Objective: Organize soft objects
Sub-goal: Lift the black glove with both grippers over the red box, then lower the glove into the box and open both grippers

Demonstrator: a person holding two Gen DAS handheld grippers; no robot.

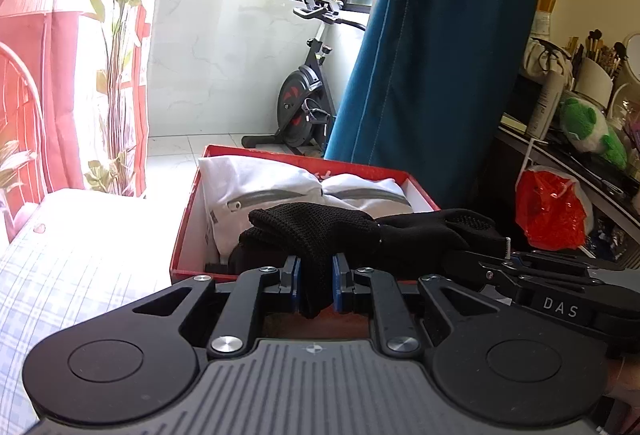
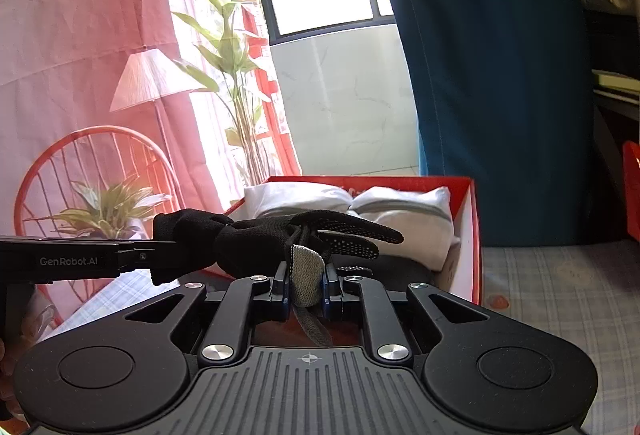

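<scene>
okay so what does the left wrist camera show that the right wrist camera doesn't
Only the left wrist view shows the exercise bike, green plush toy and red plastic bag. Only the right wrist view shows the glove's grey cuff tab between its fingers. Both show the black glove held by each hand-held gripper, and the red box with white folded cloth.

A: Any lettering you can read?

B: Two bits. In the left wrist view, white capitals "DAS" stand on the black body of the right hand-held gripper (image 1: 505, 262), at the right edge.

A: And the other view?

B: "GenRobot.AI" in pale letters on the side of the left hand-held gripper (image 2: 160, 255), coming in from the left.

A: The red box (image 1: 188, 235)?

B: There is some white marking on its far rim, but it is too small to read.
</scene>
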